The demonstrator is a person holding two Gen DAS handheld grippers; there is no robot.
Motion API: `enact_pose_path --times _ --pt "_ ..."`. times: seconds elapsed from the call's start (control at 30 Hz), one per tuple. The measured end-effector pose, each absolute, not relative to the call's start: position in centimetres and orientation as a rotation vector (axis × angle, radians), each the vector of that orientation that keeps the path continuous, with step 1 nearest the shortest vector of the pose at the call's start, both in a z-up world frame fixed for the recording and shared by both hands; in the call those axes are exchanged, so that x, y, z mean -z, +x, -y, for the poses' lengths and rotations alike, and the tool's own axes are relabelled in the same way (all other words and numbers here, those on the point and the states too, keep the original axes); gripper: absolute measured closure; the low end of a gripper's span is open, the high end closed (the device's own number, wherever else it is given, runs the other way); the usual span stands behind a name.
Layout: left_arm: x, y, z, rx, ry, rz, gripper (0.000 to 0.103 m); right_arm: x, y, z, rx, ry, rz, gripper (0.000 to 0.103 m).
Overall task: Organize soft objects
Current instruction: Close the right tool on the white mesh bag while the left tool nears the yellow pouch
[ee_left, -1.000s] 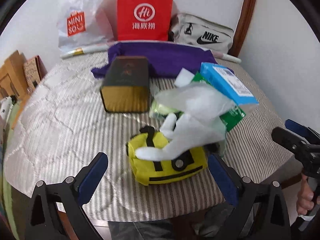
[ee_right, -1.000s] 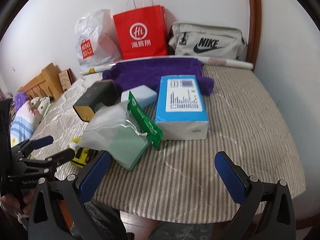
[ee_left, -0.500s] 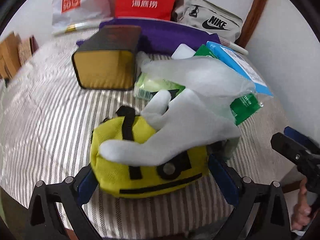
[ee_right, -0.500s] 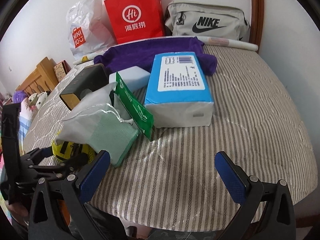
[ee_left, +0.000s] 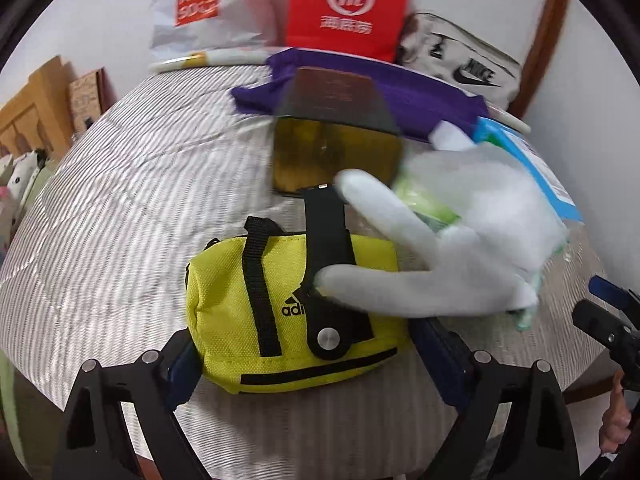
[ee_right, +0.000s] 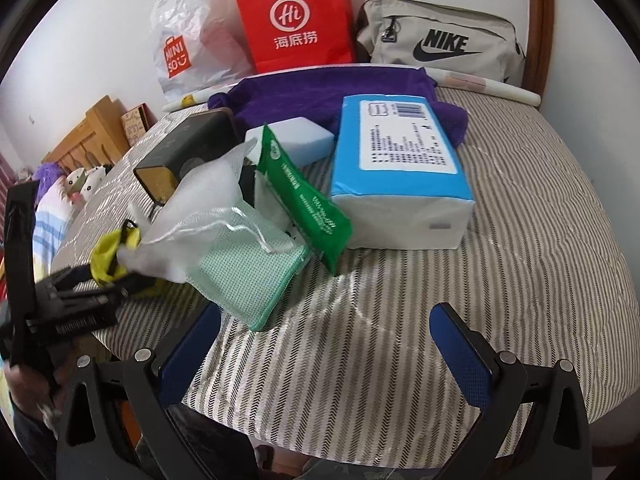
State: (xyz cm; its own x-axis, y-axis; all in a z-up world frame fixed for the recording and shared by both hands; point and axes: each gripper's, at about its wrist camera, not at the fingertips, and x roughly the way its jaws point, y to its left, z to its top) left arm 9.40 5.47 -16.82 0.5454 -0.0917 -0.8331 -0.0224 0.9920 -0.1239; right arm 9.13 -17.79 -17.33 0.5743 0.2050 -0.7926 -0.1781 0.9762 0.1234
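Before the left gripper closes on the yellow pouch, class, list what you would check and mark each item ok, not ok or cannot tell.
1. Yellow pouch sits between the left gripper fingers, jaws closing: ok.
2. Pads pressing on the pouch: cannot tell.
3. Pouch free of other things: not ok, white glove lies across it.
4. Right gripper open, holding nothing: ok.
5. Pouch fully on the bed: ok.
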Motion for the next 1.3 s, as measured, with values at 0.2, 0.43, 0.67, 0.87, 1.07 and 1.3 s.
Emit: enact_pose_path --times 0.2,0.43,0.67,0.87,1.07,1.3 --pt "16.3 9.5 -7.8 0.039 -0.133 -0.981 0.008 17.3 9.3 16.5 -0.237 0.003 -0.938 0.0" --pt "15.7 9.0 -9.6 0.097 -0.177 -0.988 0.008 16.9 9.5 15.9 -0.242 -0.018 -0.931 0.0" --pt "16.4 9.2 -9.0 0.094 -0.149 -1.018 0.008 16.9 9.9 16.0 -0.251 -0.011 -0.932 0.0" --pt "17.3 9.2 -8.9 0.066 -0.134 -1.026 0.004 16.9 10.0 15.5 -0.303 0.017 -0.913 0.001" --pt "17.9 9.0 -7.5 0.055 -0.012 -1.031 0.0 15.9 10.2 14.3 -0.359 0.046 -0.867 0.004" --pt "17.0 8.2 -9.6 0.098 -0.14 -1.034 0.001 15.5 12.2 12.6 -0.391 0.045 -0.881 0.017"
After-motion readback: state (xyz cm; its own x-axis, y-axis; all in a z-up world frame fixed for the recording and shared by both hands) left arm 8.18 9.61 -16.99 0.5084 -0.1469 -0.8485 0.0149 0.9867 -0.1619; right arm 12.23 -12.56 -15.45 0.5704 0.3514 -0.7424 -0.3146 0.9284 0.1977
